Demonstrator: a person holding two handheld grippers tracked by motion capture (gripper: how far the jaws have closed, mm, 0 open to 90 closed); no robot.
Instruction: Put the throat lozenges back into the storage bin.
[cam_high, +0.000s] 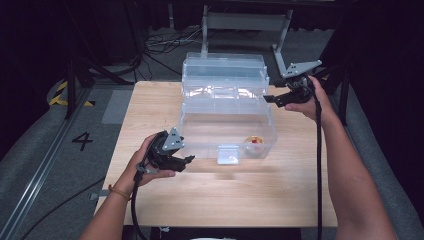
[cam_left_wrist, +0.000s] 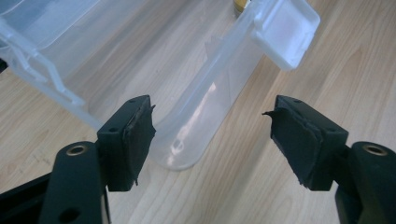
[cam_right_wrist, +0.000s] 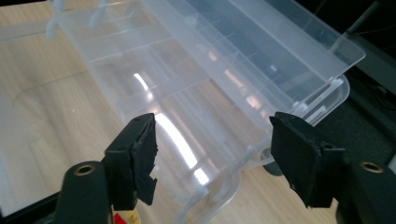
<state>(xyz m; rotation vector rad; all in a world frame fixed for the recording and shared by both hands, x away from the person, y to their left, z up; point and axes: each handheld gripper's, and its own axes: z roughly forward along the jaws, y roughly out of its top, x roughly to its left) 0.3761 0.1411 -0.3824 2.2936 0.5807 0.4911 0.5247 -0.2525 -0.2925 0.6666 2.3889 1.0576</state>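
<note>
a clear plastic organiser box (cam_high: 225, 107) stands open on the wooden table (cam_high: 225, 195), its tiered trays stepped back toward the far edge and its deep bottom bin nearest the person. a white latch (cam_high: 228, 153) hangs at the front wall of that bin, and a small yellow and red item (cam_high: 255, 141) lies inside the bin toward its right end (too small to name).

the left gripper (cam_high: 187, 159) is held by the left hand (cam_high: 150, 167) at the box's near left corner, just beside it; in the left gripper view its jaws are spread wide with nothing between the pads (cam_left_wrist: 140, 135), the rounded corner of the bin (cam_left_wrist: 187, 140) lying ahead of them and the latch (cam_left_wrist: 285, 35) beyond.

the right gripper (cam_high: 270, 99) is held by the right hand (cam_high: 312, 102) at the box's right side, level with the upper trays. in the right gripper view its jaws are likewise released and apart, pointing at the end of the divided trays (cam_right_wrist: 210, 79), gripping nothing
</note>
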